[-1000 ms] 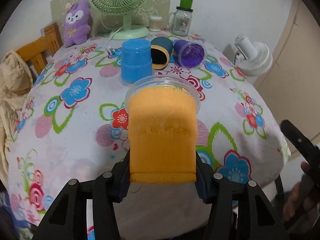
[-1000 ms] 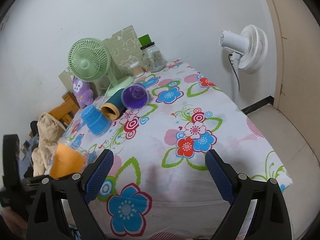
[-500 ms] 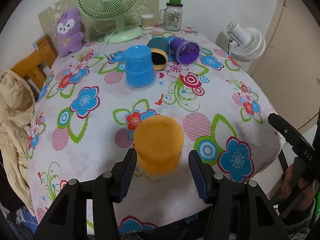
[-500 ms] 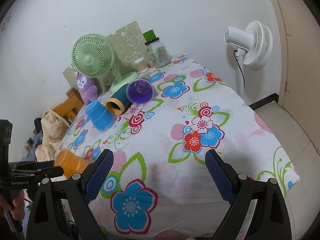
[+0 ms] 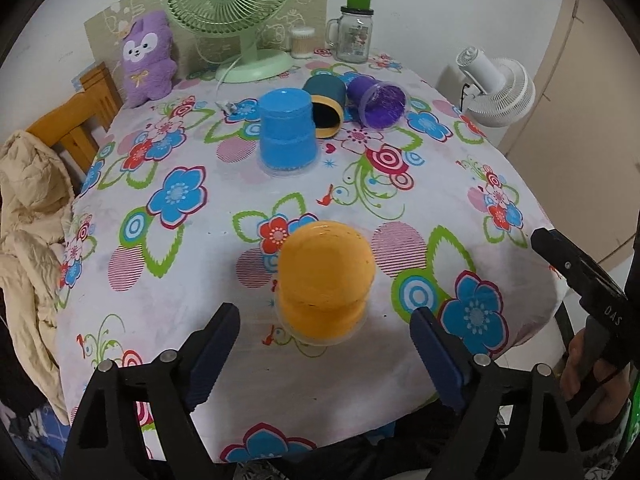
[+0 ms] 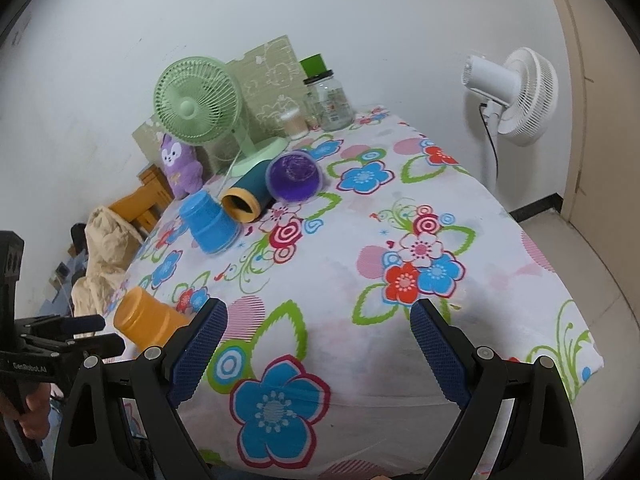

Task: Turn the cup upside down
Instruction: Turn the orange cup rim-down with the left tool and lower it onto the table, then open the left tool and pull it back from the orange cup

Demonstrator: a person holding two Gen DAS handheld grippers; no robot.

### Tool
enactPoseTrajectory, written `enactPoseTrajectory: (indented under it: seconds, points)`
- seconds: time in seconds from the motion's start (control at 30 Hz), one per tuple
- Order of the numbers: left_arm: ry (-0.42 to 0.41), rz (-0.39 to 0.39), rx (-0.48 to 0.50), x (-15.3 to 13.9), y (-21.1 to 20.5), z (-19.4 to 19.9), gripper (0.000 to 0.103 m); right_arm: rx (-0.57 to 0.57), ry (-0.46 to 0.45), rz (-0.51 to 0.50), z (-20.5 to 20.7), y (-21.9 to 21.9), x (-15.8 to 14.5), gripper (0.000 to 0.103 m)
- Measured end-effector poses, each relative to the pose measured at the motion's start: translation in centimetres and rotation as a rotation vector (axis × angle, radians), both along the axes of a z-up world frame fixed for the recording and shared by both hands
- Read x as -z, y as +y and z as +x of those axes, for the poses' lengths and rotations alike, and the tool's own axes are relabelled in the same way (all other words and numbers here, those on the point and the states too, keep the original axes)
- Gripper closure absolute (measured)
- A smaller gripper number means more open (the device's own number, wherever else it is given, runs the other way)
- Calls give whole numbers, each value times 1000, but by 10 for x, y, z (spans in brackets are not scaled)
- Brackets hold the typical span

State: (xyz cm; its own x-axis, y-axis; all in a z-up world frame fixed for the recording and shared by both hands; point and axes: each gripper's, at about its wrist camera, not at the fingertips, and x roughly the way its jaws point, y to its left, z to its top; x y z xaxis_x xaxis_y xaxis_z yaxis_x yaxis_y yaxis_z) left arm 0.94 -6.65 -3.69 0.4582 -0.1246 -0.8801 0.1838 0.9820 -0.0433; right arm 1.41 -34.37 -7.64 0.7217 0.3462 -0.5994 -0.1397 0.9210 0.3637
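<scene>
A second ago my left gripper (image 5: 324,344) was clamped on the orange cup (image 5: 326,280); since then I've let go and backed off, and the cup now sits upside down on the floral tablecloth (image 5: 400,184), base up, rim on the cloth. It's near the front edge of the table, just ahead of my left fingers (image 5: 212,352), which are wide apart, clear of the cup on both sides, holding nothing. Right gripper (image 6: 316,352) hangs well off to the side over the cloth, jaws also spread wide, empty. Risk from here: cup is close to my left fingertips, so a sloppy pull-back or sideways drift could clip it and knock it over or toward the table edge. The cloth is soft and wrinkly, so the rim may not sit flat and a bump could tip it. Blue cup (image 5: 286,132) stands inverted further back; teal cup (image 5: 326,106) and purple cup (image 5: 378,102) lie on their sides.
</scene>
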Motion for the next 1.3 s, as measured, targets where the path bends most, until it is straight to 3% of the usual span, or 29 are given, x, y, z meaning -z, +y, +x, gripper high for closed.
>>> enactPoseTrajectory:
  seconds: [0.3,0.57,0.93,1.3]
  points:
    - [-58,-8,-52,-7,15,-7,7,-57,-11,-98,6,36,-17,8]
    - [-189,-65,-158,-13,40,-24,4,-91,-91,-164,8,76,-47,1]
    - [-357,-96,-315,-25,75,-40,2,-106,-173,-237,5,115,-82,0]
    - [-462,-98,-342,-39,87,-47,1,-133,-280,-310,-9,148,-115,0]
